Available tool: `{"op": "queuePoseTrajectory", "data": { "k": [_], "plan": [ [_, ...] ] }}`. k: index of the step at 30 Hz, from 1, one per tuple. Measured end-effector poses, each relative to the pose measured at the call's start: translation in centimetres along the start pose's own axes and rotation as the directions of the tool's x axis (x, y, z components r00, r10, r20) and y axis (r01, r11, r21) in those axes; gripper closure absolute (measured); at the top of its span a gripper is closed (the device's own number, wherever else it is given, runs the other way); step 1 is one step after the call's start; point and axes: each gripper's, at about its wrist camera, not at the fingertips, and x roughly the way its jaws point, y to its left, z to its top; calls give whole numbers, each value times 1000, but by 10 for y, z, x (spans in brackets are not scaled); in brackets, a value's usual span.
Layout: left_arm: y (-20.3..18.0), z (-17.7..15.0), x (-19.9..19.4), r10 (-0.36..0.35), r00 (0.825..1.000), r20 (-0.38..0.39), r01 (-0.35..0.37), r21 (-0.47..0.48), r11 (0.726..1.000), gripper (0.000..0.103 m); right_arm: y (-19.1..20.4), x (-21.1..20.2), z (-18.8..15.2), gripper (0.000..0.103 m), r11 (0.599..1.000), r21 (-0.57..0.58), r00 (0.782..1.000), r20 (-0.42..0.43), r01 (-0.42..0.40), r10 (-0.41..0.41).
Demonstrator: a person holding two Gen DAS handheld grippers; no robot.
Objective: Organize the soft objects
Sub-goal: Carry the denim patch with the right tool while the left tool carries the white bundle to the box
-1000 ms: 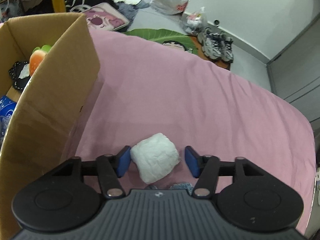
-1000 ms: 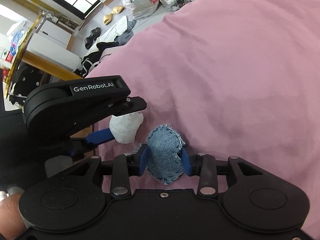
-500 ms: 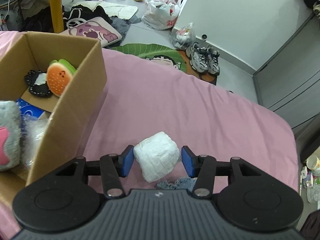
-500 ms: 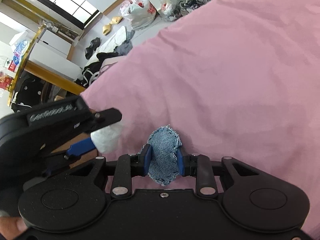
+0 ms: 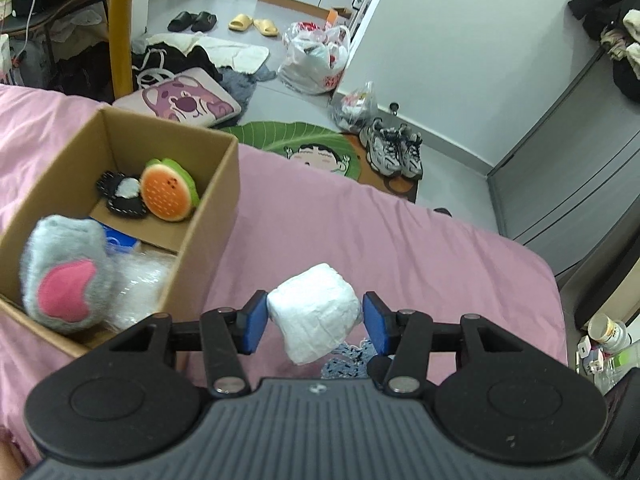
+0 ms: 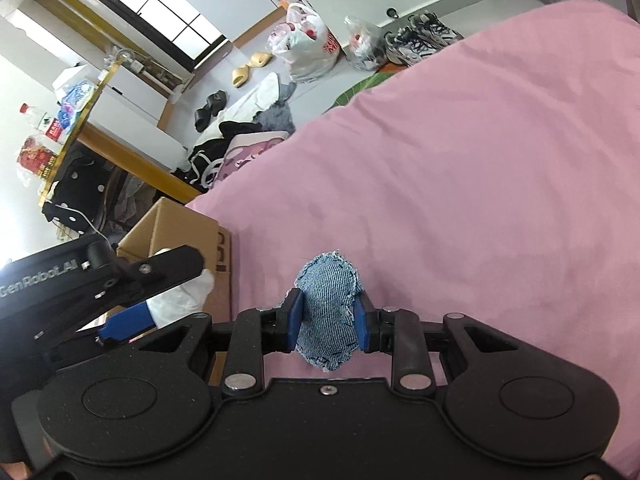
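Left wrist view: the left gripper [image 5: 315, 322] pinches a white wrapped bundle [image 5: 314, 312] between its blue pads, lifted clear of the pink bed [image 5: 400, 240] so it can travel to the cardboard box [image 5: 212, 216] near the bed's left edge; the box already holds a grey plush [image 5: 64, 272] and a burger-shaped toy [image 5: 168, 190]

Right wrist view: the right gripper [image 6: 326, 322] is pressed onto a denim pad [image 6: 328, 308], squeezing it narrow, apparently raised off the bed, likely bound for the same box [image 6: 176, 228], which stands open-topped to receive both
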Motion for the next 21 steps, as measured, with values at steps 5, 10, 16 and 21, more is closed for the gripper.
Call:
{"op": "queuePoseTrajectory", "data": {
  "k": [5,10,16,21],
  "plan": [
    [12,4,-18,6,1000,31,-6,-4,1000,53,8,-6,0,76,999,-35,1000,19,-10,11],
    [30,10,-34,23,998,63,-21,-31,999,53,14,-6,-1,76,998,-65,1000,25,-13,15],
    [57,19,-50,57,993,105,-49,-80,996,53,14,-4,-2,76,998,-59,1000,14,-11,12],
    [83,28,-59,83,989,125,-68,-122,990,53,19,-9,-2,76,997,-71,999,26,-18,20]
  ]
}}
